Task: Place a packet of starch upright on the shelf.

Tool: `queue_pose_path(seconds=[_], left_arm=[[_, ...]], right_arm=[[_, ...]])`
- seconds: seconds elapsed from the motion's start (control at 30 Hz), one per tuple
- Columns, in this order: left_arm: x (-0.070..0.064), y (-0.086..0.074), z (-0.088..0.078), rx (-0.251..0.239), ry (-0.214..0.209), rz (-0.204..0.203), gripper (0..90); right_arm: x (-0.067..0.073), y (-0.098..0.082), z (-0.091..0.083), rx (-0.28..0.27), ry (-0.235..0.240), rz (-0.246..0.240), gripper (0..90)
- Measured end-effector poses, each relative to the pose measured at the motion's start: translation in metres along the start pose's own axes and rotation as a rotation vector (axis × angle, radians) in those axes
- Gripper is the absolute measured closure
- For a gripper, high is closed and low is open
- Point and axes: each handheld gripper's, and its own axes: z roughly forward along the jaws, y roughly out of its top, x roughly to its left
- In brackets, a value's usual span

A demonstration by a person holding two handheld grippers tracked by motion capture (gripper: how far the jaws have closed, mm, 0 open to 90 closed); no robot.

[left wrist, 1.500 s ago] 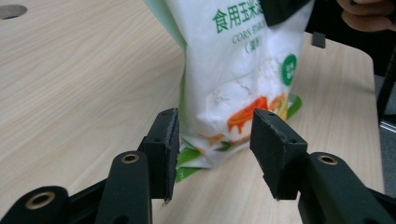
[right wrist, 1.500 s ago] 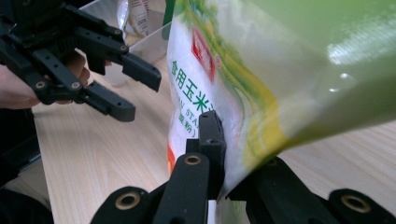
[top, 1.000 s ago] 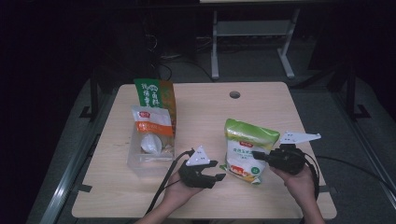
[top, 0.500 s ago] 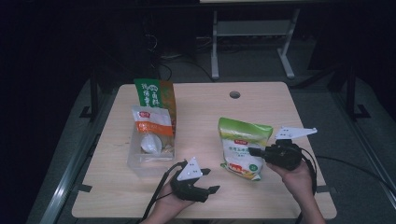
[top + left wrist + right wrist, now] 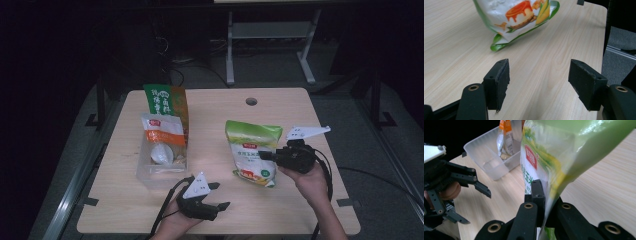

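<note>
The bench (image 5: 300, 107) carries a clear tub (image 5: 162, 167) near its left edge. Toward the right edge, the green bag (image 5: 252, 152) stands tilted, its side pinched by the right gripper (image 5: 265, 156). The left gripper (image 5: 216, 196), fingers just opening wide and empty, sits by the near edge.

In the left gripper view, the green pouch (image 5: 516, 17) is cut off by the top edge, leaving its lower printed corner visible. In the right gripper view, the pouch hides part of the clear bin (image 5: 490, 155). In the high view, the print on the orange packet (image 5: 161, 131) is too small to read.
</note>
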Motion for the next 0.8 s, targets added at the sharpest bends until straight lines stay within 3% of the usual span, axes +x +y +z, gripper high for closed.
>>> queue_pose_path(seconds=[0.4, 0.57, 0.8], left_arm=[[-0.006, 0.001, 0.0, -0.029, -0.004, 0.021, 33.3], [-0.01, 0.001, -0.001, -0.017, -0.004, 0.055, 32.4], [-0.014, 0.001, 0.0, -0.023, -0.009, 0.064, 32.0]], right_arm=[[0.006, 0.028, 0.011, 0.001, 0.026, -0.023, 89.3], [0.012, 0.044, 0.019, 0.001, 0.045, -0.043, 89.3], [0.024, 0.068, 0.034, 0.018, 0.065, -0.074, 89.3]])
